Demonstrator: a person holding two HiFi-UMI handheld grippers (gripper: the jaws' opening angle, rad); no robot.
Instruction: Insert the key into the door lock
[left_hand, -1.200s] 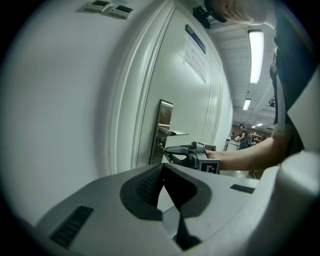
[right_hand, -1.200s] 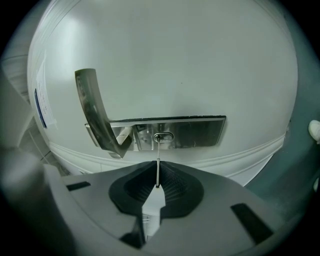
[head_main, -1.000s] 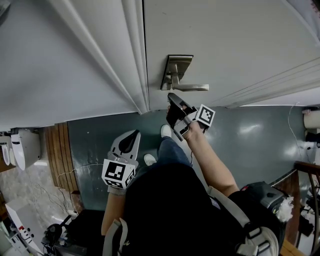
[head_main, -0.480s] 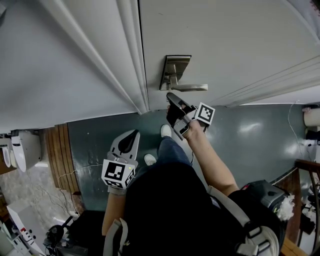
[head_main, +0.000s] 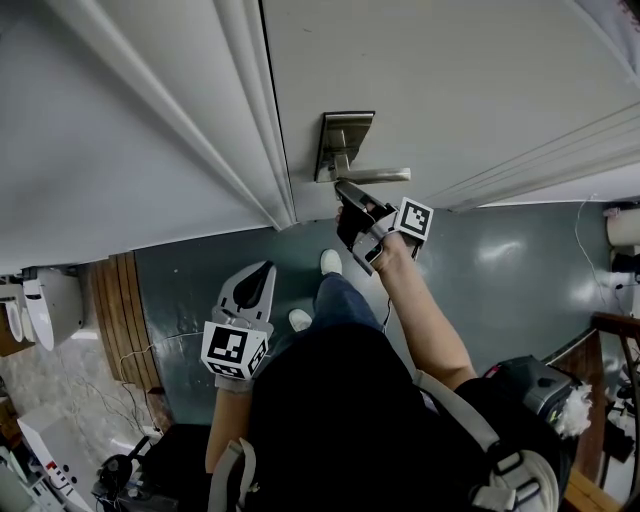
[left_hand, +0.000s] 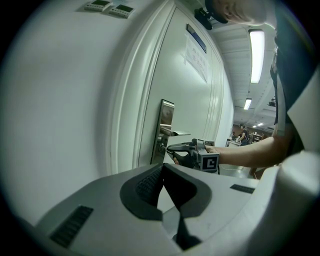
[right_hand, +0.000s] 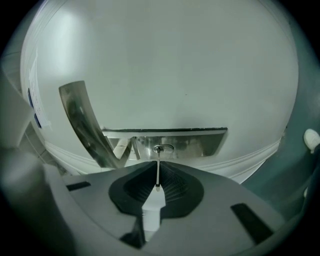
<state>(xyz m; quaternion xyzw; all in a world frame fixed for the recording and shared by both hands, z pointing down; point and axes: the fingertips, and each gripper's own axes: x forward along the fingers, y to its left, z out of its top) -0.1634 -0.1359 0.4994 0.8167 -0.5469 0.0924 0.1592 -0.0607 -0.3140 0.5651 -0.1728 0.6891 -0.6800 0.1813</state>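
Observation:
A brushed-metal lock plate (head_main: 341, 136) with a lever handle (head_main: 378, 176) sits on the white door (head_main: 450, 80). Just under the lever, my right gripper (head_main: 344, 189) is shut on a thin key (right_hand: 158, 169). The key's blade stands edge-on and points straight at the round keyhole (right_hand: 162, 148). Its tip reaches the cylinder; how deep it sits I cannot tell. In the left gripper view, the right gripper (left_hand: 173, 148) is level with the plate's (left_hand: 165, 120) lower part. My left gripper (head_main: 258, 277) hangs low beside the person's leg, shut and holding nothing.
The door frame's moulding (head_main: 255, 150) runs left of the lock. Below lie a dark green floor (head_main: 510, 260), wooden boards (head_main: 115, 300) at the left and white equipment (head_main: 45, 300) at the far left. The person's shoes (head_main: 330, 262) stand near the door.
My right gripper has moved up with the key, closer to the lock plate under the lever. The left gripper has hardly moved.

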